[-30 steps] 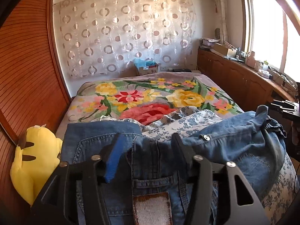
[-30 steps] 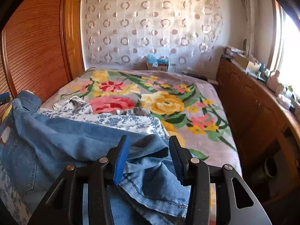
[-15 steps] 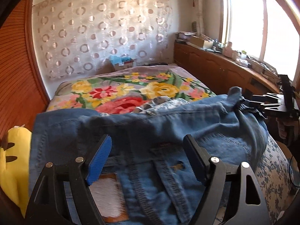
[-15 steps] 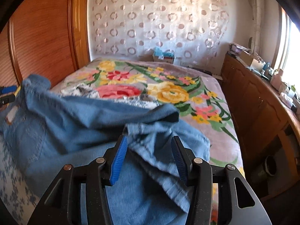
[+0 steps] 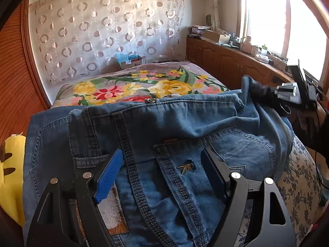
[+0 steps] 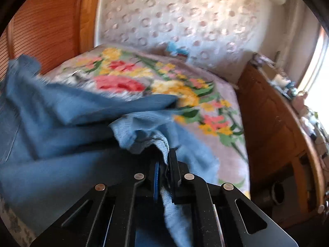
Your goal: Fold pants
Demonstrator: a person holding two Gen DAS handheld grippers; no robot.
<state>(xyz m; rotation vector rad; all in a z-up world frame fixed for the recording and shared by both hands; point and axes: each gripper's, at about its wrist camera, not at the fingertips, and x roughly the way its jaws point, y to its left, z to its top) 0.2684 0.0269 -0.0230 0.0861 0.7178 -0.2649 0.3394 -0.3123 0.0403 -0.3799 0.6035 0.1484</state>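
Observation:
Blue denim pants (image 5: 164, 127) lie bunched on the bed, waistband and back pockets facing me in the left wrist view. My left gripper (image 5: 162, 162) is open just above the seat of the pants, fingers either side of a pocket seam, holding nothing. My right gripper (image 6: 165, 162) is shut on a fold of the pants (image 6: 141, 131) and lifts it; the view is blurred. It also shows in the left wrist view (image 5: 287, 94) at the right, pinching the pants' far end.
A floral bedspread (image 5: 133, 86) covers the bed. A yellow plush toy (image 5: 10, 168) lies at the left beside a wooden wall. A wooden cabinet (image 5: 230, 61) with clutter runs along the right under the window. A blue-patterned cloth (image 5: 300, 181) lies under the pants.
My right gripper has closed on a fold of the pants and pulled it up. My left gripper has opened wide and released the waistband.

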